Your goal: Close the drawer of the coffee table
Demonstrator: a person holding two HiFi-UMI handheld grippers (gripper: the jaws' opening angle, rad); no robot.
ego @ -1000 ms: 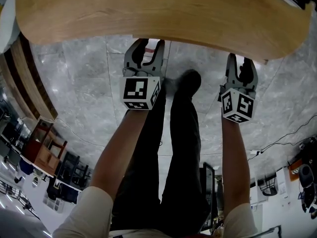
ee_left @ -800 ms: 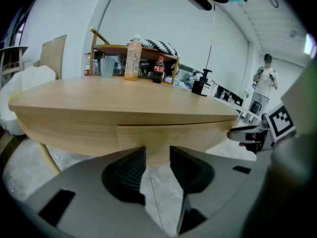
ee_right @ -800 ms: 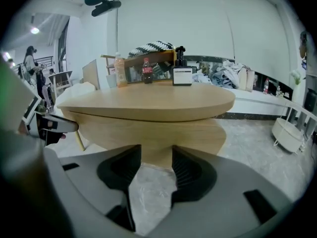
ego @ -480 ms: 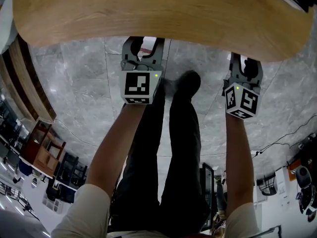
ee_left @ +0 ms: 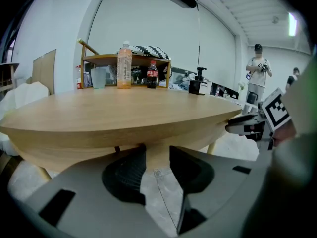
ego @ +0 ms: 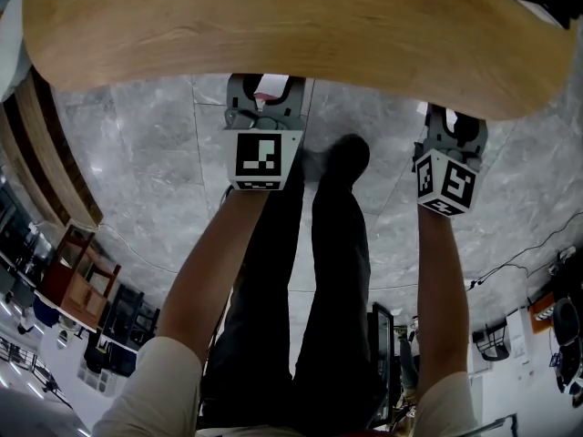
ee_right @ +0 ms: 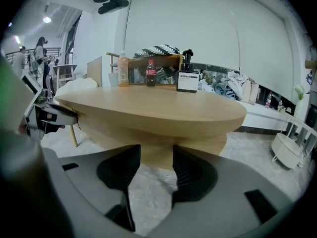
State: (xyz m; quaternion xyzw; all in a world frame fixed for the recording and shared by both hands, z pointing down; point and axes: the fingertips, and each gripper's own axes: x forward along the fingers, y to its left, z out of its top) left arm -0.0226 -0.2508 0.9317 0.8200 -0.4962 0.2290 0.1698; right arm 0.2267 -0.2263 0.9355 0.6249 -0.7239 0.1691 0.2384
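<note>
The oval wooden coffee table [ego: 291, 25] fills the top of the head view. Under its top runs a lower wooden band [ee_right: 203, 144], also seen in the left gripper view [ee_left: 74, 155]; whether it sits flush I cannot tell. My left gripper [ego: 264, 94] is open, its tips at the table's near edge and nothing between them [ee_left: 157, 165]. My right gripper [ego: 453, 126] is open too, up against the edge further right, jaws empty [ee_right: 156, 170]. Each gripper shows at the side of the other's view.
On the table's far side stand an orange bottle [ee_left: 124, 66], a cola bottle [ee_left: 152, 75], a cup [ee_left: 98, 77] and a black pump dispenser [ee_left: 199, 82]. Grey marble floor [ego: 164, 153] lies below. A person [ee_left: 257, 73] stands far off. A white rack [ee_right: 287, 148] is at right.
Both grippers have moved forward toward the table; their tips now reach its near edge. Both jaws stay open.
</note>
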